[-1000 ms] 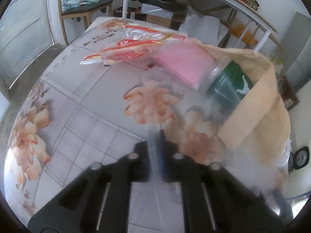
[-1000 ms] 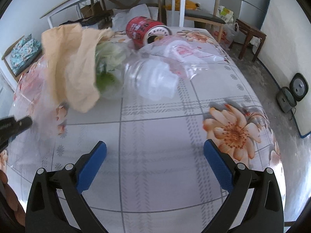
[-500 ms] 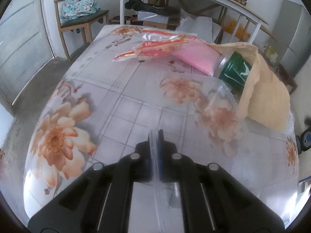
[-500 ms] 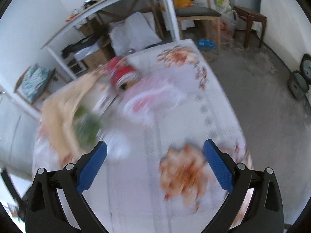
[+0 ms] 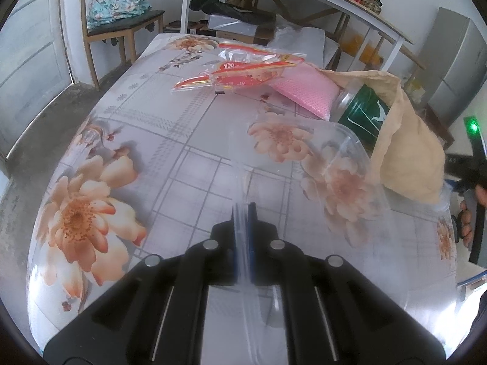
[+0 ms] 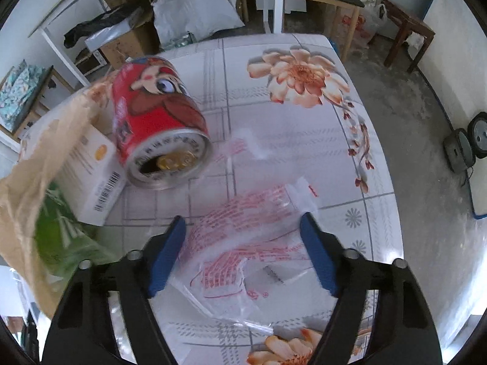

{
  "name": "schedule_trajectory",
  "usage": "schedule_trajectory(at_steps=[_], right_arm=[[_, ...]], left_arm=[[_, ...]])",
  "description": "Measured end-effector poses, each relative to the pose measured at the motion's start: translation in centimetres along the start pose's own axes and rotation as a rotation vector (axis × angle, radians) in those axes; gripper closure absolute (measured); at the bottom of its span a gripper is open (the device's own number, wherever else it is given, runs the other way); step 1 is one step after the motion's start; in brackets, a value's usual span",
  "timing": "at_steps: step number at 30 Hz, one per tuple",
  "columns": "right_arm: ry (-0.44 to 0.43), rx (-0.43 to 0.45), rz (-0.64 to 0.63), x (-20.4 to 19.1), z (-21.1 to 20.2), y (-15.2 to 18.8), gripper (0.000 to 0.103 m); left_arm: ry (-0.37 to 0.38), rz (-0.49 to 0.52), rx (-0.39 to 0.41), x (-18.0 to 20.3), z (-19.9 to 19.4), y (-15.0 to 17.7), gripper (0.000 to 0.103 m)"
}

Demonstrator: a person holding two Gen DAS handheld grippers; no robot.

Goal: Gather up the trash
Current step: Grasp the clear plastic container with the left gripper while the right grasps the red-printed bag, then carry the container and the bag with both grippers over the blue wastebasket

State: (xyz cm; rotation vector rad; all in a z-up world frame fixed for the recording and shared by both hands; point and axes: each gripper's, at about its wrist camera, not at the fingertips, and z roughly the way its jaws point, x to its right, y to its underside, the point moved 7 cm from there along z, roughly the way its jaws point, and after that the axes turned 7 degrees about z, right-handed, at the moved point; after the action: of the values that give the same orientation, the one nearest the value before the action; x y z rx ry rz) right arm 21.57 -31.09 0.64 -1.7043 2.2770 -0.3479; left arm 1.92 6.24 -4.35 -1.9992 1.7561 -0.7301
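My left gripper (image 5: 242, 210) is shut on the edge of a clear plastic bag (image 5: 331, 182) that spreads over the floral table to the right. Beyond it lie red-printed wrappers (image 5: 243, 74), a pink pack (image 5: 307, 92), a green-labelled bottle (image 5: 362, 112) and a tan paper bag (image 5: 408, 146). My right gripper (image 6: 243, 240) is open, its blue fingers on either side of a clear wrapper with red print (image 6: 243, 243). A red can (image 6: 155, 121) lies on its side ahead to the left, beside a white box (image 6: 91, 167).
The floral tablecloth (image 6: 304, 140) covers the table; its right edge drops to a concrete floor. A chair with cushions (image 5: 118, 12) and a white bench with boxes stand behind. The tan bag and green bottle (image 6: 57, 237) lie left of my right gripper.
My left gripper pulled back with the clear bag. My right gripper swung up and then down over the red-printed wrapper, close to the can.
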Motion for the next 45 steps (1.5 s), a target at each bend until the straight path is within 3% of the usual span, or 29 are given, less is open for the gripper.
schedule_trajectory(at_steps=[1, 3, 4, 5, 9, 21, 30, 38, 42, 45], right_arm=[[0.002, 0.01, -0.006, -0.1, -0.2, 0.1, 0.044], [0.009, 0.013, -0.012, -0.1, -0.6, 0.4, 0.071], [0.004, 0.009, -0.009, 0.0, -0.7, 0.6, 0.075], [-0.001, 0.008, -0.012, 0.0, -0.8, 0.7, 0.085], [-0.031, 0.027, 0.004, 0.9, -1.5, 1.4, 0.094], [-0.08, 0.135, 0.027, 3.8, -7.4, 3.1, 0.097], [-0.106, 0.209, 0.005, 4.0, -13.6, 5.0, 0.097], [-0.213, 0.286, -0.163, -3.2, -21.1, 9.6, 0.097], [-0.312, 0.296, -0.276, -9.0, -24.4, 13.8, 0.097], [-0.4, 0.279, -0.41, -15.2, -26.3, 19.1, 0.097]], left_arm=[[0.002, -0.002, 0.0, 0.0, 0.0, 0.0, 0.099], [0.007, -0.007, -0.008, 0.0, 0.2, 0.1, 0.099], [0.008, -0.009, -0.006, 0.0, 0.3, 0.0, 0.099], [0.006, -0.008, -0.005, 0.0, 0.3, 0.0, 0.1], [0.007, -0.009, -0.006, -0.1, 0.3, 0.0, 0.1], [0.029, -0.027, 0.01, -0.9, -0.4, 0.0, 0.102], [0.051, -0.039, 0.06, -2.5, -5.0, 0.6, 0.102], [0.028, -0.091, 0.193, -9.3, -16.6, 1.9, 0.102], [-0.071, -0.135, 0.211, -16.2, -22.1, 6.1, 0.102], [-0.192, -0.196, 0.157, -22.8, -24.2, 12.3, 0.102]])
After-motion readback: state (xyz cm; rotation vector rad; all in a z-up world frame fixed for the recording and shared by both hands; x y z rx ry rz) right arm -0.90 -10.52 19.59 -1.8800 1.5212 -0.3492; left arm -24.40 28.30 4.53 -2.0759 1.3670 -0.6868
